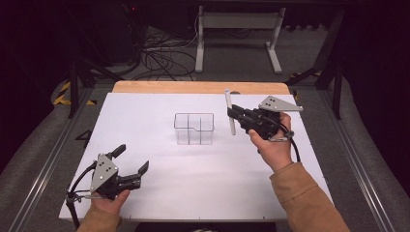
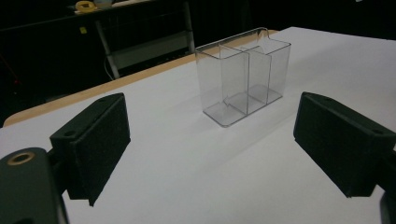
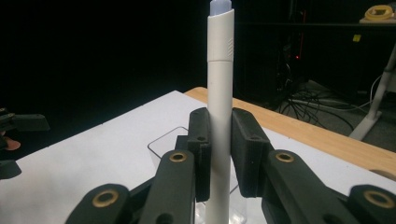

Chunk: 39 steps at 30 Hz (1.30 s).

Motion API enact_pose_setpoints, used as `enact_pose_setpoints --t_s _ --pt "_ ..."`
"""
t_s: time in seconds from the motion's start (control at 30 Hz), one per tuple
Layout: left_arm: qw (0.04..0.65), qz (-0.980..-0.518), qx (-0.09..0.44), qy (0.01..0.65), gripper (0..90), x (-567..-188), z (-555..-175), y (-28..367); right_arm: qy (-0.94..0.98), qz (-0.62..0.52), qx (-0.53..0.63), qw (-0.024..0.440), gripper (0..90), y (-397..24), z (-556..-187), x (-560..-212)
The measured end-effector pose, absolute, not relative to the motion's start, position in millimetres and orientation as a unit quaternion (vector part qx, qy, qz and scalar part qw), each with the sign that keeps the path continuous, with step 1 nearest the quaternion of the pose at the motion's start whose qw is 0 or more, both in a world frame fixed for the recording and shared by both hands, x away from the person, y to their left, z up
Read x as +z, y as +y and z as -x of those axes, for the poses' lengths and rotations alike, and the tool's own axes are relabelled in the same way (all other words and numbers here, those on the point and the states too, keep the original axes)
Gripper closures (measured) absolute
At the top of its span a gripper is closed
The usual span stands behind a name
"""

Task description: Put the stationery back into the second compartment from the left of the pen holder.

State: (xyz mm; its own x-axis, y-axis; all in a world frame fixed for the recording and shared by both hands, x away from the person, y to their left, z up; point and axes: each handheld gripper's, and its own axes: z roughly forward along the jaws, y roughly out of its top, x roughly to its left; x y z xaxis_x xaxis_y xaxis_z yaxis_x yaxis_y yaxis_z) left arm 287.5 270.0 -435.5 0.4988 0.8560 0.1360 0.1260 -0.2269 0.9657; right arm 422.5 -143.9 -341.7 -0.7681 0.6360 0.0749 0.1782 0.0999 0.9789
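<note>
Your right gripper [image 1: 232, 115] is clamping a white pen [image 1: 229, 112] between its two pads, and you are holding it upright just to the right of the clear plastic box [image 1: 194, 128]. In the right gripper view the pen [image 3: 219, 116] is standing straight up between the pads [image 3: 246, 154], its pale cap end at the top, with the box [image 3: 163, 147] lying below and behind it. The pen is not touching the box in the high view; it is hanging just beside the box's right wall, above the white table [image 1: 159, 193].

Your left gripper [image 1: 130, 159] is resting at the near left corner of the table, well apart from the box, its jaws standing wide and gripping nothing. In the left gripper view the two black pads [image 2: 95, 144] are framing the box [image 2: 243, 74], which is sitting upright on the white surface farther off. The box is showing inner walls that are splitting it into compartments, and all of them are looking empty from here.

The wooden edge [image 1: 198, 87] of the table is running along the far side.
</note>
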Motion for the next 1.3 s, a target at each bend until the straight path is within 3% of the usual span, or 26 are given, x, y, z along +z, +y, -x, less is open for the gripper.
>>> enact_pose_setpoints --t_s 1.3 --pt "0.510 -0.693 0.361 0.361 11.6 -437 -281 276 0.714 -0.253 0.627 0.181 78.9 -70 -460 -358"
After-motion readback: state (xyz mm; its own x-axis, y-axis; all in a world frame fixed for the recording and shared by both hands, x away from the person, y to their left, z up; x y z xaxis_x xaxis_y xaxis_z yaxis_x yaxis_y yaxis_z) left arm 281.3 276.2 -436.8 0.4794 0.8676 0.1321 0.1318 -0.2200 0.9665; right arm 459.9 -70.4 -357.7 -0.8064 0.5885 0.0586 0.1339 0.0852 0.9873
